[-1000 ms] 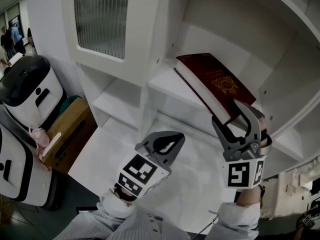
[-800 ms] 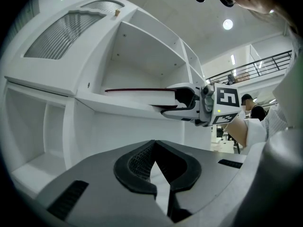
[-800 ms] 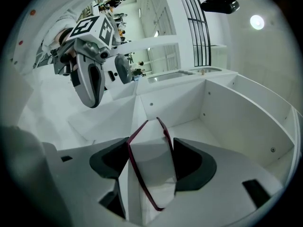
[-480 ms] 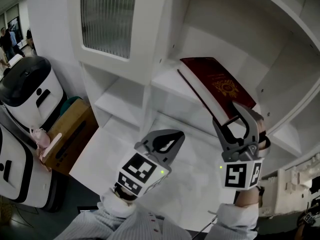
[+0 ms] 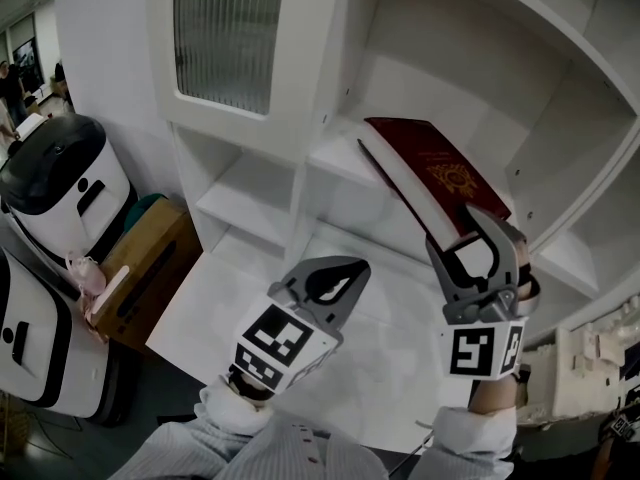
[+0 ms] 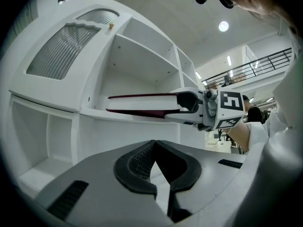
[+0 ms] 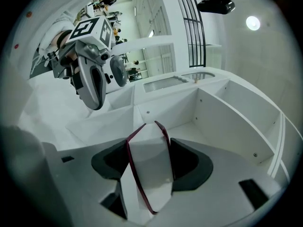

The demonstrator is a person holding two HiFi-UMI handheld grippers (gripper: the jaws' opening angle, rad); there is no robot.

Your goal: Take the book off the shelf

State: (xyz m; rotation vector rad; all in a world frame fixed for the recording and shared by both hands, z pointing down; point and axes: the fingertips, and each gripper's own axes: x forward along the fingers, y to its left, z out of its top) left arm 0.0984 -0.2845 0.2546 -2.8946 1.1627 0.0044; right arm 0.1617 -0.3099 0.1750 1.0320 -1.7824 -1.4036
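Your right gripper has its jaws closed on the book. In the right gripper view the dark pads press both red covers near one end of the book, with the white page block showing between them. The rest of the book reaches away from the jaws into the open compartment of the white shelf. From the left gripper view the book lies nearly level, right at the shelf board. You cannot tell from these views whether its far end rests on the board or sits just above it.

Your left gripper has its jaws together with nothing between them. In its own view the pads meet at the tips. It hovers low and to the left of your right gripper, apart from the book, above the white counter below the shelf.

A ribbed-glass cabinet door sits up and left of the book's compartment. Further left on the floor are a cardboard box and a white-and-black machine.
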